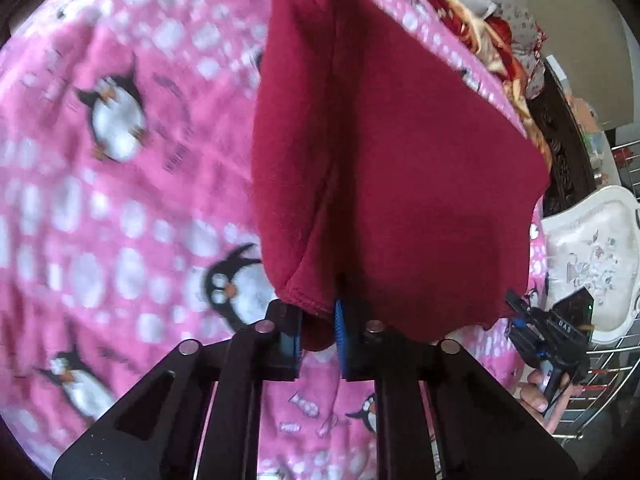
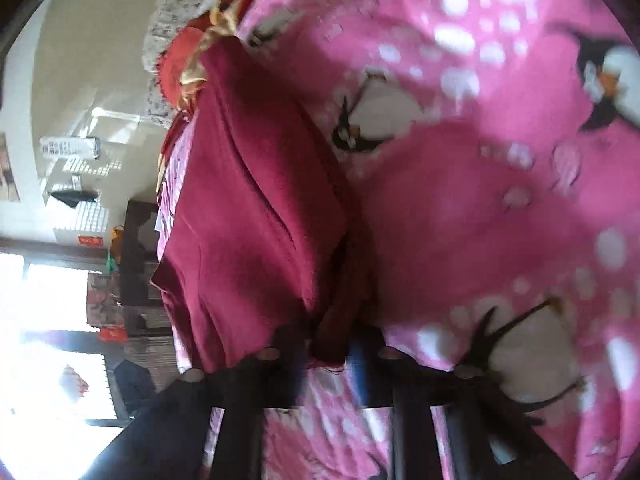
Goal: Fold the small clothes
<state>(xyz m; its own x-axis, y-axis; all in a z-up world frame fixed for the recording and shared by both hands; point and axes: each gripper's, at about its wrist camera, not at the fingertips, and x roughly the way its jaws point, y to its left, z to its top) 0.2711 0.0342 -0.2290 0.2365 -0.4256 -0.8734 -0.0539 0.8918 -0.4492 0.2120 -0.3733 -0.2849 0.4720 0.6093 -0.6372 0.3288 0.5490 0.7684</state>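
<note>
Left wrist: left gripper (image 1: 320, 334) clamps maroon garment (image 1: 400, 168) hem, cloth hanging ahead over penguin blanket (image 1: 120, 180) | right gripper (image 2: 324, 354) pinches same garment's edge

The left tool (image 1: 318, 338) pinches a maroon cloth's (image 1: 400, 168) hem above the pink penguin blanket (image 1: 120, 200).

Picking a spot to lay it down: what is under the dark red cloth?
Under the dark red cloth, lifted by both grippers, lies the pink penguin blanket. Whatever sits directly behind the hanging cloth is covered.
</note>
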